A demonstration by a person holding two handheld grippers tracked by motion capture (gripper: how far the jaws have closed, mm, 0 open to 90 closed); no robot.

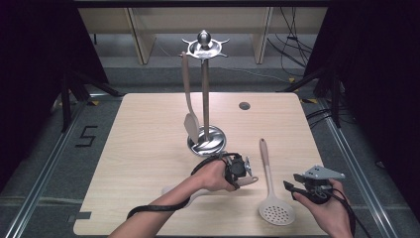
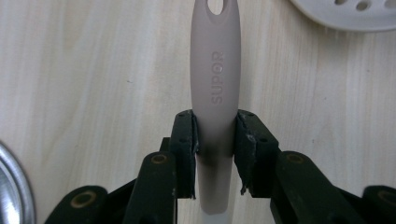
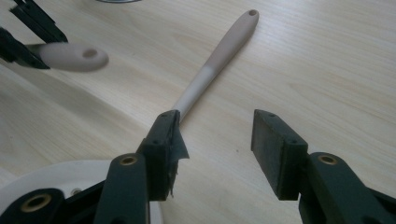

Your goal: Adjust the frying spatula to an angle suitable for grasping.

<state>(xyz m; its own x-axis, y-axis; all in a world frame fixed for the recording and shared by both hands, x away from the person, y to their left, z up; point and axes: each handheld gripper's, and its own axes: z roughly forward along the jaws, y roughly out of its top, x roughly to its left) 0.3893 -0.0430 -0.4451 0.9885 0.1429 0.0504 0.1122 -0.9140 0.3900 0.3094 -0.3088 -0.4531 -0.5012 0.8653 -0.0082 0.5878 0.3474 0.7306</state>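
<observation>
My left gripper [image 1: 246, 173] [image 2: 215, 126] is shut on the taupe handle [image 2: 215, 79] of a white-headed utensil [image 1: 250, 180] marked SUPOR, low over the table; a forearm hides most of the utensil in the high view. A slotted skimmer [image 1: 270, 183] lies flat to its right, its perforated white head [image 1: 276, 213] near the front edge. My right gripper [image 1: 291, 187] [image 3: 215, 135] is open just right of the skimmer, with nothing between its jaws. The skimmer's handle [image 3: 219, 56] runs away ahead of that gripper, and the held handle's end [image 3: 70, 57] shows at the upper left.
A steel utensil stand [image 1: 205, 89] with a round base [image 1: 207, 141] rises at the table's middle, and a taupe spatula [image 1: 188, 94] hangs from its top ring. A dark grommet [image 1: 244, 105] sits at the back right. The stand's base rim [image 2: 11, 186] is close to my left gripper.
</observation>
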